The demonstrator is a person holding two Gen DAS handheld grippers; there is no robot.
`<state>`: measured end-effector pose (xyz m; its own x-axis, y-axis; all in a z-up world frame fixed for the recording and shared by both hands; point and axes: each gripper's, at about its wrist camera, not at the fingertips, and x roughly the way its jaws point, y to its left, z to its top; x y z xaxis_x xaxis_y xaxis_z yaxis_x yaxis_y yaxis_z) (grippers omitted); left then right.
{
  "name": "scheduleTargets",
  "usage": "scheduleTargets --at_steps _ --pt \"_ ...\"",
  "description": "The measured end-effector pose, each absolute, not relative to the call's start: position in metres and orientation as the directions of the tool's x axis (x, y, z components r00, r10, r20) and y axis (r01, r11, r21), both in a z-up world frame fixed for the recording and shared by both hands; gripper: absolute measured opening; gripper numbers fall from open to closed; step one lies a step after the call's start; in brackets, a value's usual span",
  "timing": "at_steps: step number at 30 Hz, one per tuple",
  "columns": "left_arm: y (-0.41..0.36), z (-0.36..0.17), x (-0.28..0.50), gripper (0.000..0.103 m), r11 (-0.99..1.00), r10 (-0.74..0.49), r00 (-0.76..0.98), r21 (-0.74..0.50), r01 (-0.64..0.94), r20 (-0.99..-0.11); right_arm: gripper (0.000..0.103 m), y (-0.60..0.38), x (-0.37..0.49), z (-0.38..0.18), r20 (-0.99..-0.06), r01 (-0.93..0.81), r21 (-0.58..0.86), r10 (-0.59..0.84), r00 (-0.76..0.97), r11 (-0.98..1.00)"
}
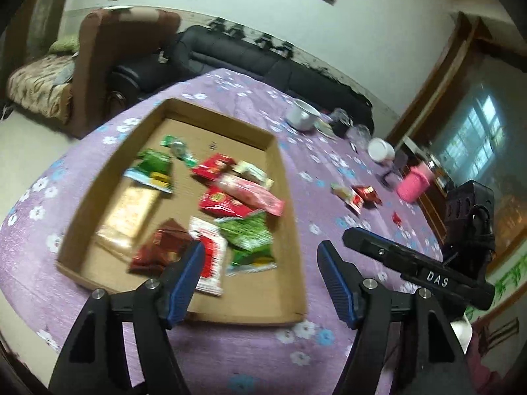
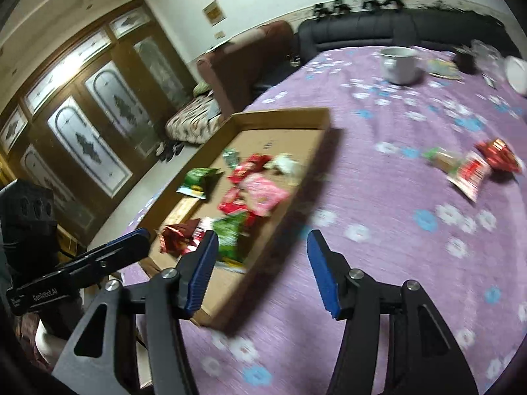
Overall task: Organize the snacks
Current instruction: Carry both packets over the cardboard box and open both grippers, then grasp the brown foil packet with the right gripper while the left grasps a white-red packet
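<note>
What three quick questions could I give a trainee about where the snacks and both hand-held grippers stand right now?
1. True or false: the left hand-held gripper clamps a packet.
2. Which lies outside the shallow brown cardboard tray? A) the pink plastic snack packet B) the red foil packets on the purple flowered tablecloth C) the green crinkled packet
3. Fill in: the right hand-held gripper is ____ and holds nothing.

Key: 1 false, its jaws stand apart with nothing gripped; 2 B, they lie on the purple flowered tablecloth right of the tray; 3 open.
</note>
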<state>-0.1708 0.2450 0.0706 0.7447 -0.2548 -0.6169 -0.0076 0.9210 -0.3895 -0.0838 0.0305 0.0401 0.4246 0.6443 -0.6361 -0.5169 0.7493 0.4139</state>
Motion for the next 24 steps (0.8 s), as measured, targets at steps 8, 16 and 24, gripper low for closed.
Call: scheduleTargets --at_steps 8,16,24 --pt "0.189 0.081 -0.166 0.072 0.926 -0.328 0.702 -0.363 0.106 -0.632 0.058 -0.101 -0.085 0.035 -0.644 -0.326 0.420 0.531 0.551 0.847" --pt "0.098 0.064 -0.138 0.074 0.904 -0.427 0.580 -0.330 0.270 -0.694 0.062 -0.215 -0.082 0.034 -0.644 -0.108 0.423 0.382 0.663 0.900" --pt "0.043 0.030 -0.091 0.074 0.924 -0.369 0.528 -0.244 0.293 -0.765 0.062 -0.215 -0.043 0.040 -0.655 -0.128 0.405 0.385 0.650 0.905"
